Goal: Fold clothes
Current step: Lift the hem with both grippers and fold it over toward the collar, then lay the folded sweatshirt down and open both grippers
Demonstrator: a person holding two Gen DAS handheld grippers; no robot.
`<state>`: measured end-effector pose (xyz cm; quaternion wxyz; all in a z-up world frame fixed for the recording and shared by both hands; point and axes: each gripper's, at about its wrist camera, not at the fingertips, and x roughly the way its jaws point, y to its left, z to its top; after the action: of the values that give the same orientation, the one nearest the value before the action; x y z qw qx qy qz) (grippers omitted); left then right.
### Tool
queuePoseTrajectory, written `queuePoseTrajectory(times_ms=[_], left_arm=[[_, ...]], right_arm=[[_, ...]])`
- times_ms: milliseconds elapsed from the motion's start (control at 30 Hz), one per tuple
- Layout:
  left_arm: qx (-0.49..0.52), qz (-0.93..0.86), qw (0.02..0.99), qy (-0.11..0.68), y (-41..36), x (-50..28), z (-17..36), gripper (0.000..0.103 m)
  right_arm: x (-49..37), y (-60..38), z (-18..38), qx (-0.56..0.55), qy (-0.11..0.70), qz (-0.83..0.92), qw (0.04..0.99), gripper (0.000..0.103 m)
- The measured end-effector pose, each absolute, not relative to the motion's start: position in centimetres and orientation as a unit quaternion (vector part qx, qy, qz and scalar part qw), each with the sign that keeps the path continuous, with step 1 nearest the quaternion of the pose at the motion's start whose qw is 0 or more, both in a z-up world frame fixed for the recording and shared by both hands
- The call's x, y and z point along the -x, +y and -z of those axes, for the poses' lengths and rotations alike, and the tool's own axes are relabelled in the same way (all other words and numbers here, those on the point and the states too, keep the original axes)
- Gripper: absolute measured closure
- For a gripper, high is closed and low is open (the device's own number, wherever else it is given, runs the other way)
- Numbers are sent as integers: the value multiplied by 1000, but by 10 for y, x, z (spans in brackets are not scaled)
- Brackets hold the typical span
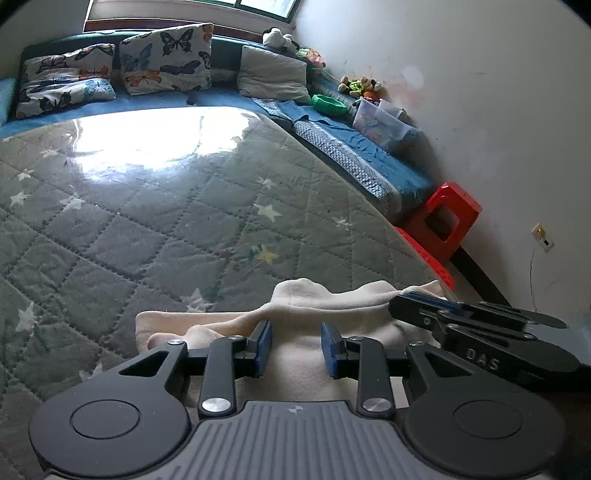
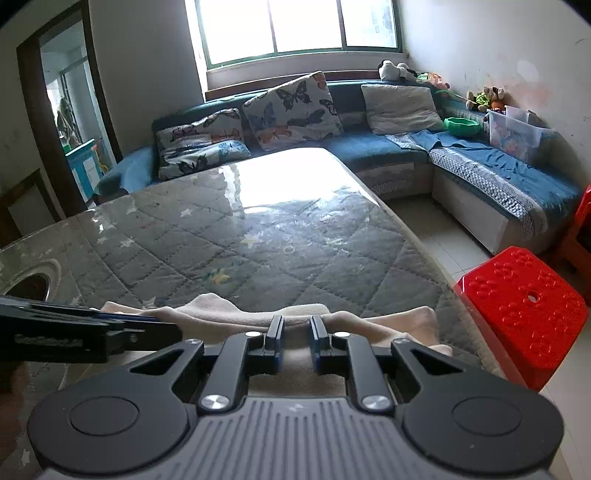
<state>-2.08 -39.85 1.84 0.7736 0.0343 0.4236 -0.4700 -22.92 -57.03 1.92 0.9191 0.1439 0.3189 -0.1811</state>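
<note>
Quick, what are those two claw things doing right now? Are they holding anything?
Left gripper: fingers apart over the cream cloth, not gripping it.
Right gripper: fingers nearly together; whether they pinch the cloth cannot be told.

A cream fleece garment (image 1: 295,310) lies bunched along the quilted table's (image 1: 147,206) near edge.

We see a quilted star-print table (image 2: 236,236) under window (image 2: 295,26) glare, blue corner sofa (image 2: 373,147) with butterfly cushions (image 2: 295,110), red stool (image 2: 524,306), white walls (image 1: 480,92), tiled floor (image 2: 454,254), doorway (image 2: 62,118) left.
</note>
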Motion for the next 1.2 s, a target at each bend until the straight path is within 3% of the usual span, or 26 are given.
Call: queuePoseTrajectory(times_ms=[500,1200], left_arm=[[-81,509,773,369,-361,67,-40,72],[-92,520,768,362,-305,110,-27,69]], right_arm=[[271,-537,-29,-111,337,155,922,84],[335,-516,-31,-82,338,182,920,79]])
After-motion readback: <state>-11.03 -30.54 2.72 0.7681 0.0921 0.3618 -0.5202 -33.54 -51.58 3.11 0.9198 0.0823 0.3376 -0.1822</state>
